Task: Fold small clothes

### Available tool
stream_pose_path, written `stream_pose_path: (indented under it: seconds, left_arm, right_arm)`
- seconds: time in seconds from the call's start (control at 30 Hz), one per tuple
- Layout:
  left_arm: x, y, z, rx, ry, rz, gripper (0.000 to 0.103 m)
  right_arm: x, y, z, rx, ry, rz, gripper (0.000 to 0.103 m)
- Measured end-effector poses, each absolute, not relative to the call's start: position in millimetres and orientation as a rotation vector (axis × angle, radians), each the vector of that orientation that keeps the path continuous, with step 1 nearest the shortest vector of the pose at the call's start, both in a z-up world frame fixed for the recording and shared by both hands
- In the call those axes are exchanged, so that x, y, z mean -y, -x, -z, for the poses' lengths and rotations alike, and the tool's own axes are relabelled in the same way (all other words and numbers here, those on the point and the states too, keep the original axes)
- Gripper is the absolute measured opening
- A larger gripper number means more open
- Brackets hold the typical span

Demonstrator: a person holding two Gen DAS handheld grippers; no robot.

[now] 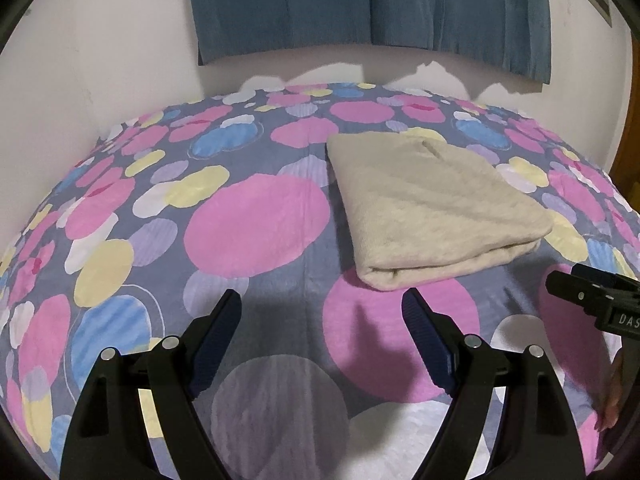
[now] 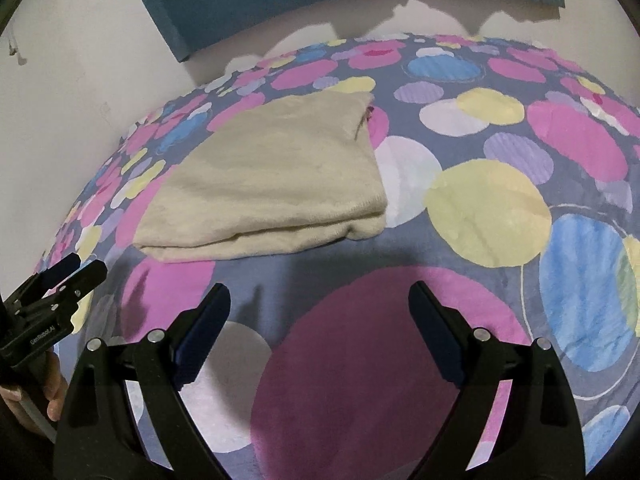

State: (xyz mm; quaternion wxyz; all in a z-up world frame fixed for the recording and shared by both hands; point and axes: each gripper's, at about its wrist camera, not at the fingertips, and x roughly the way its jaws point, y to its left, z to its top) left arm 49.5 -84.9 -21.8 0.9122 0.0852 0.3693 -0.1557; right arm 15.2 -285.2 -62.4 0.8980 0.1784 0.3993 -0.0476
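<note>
Bedspread [image 1: 256, 224] with coloured circles bears folded cream cloth [image 1: 432, 208] below blue curtain [image 1: 360, 8].

Folded beige garment [image 1: 432, 208] lies on spotted bedspread [image 1: 256, 224] (jaws apart, empty).

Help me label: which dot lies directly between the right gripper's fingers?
The big dark-pink circle on the bedspread; the yellow and blue circles sit further right.

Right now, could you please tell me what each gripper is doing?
Left gripper: open, holding nothing, short of the folded cream garment.
Right gripper: open, holding nothing, over the bedspread.
</note>
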Motion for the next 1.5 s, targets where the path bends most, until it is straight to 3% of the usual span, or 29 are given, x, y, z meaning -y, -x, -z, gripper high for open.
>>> stream_pose_path:
  seconds: [1.5]
  left_arm:
    - [85.5, -46.1, 18.5, -0.778, -0.127, 0.318, 0.081]
  right_arm:
    - [291.5, -9.5, 60.8, -0.808, -0.345, 0.106, 0.091]
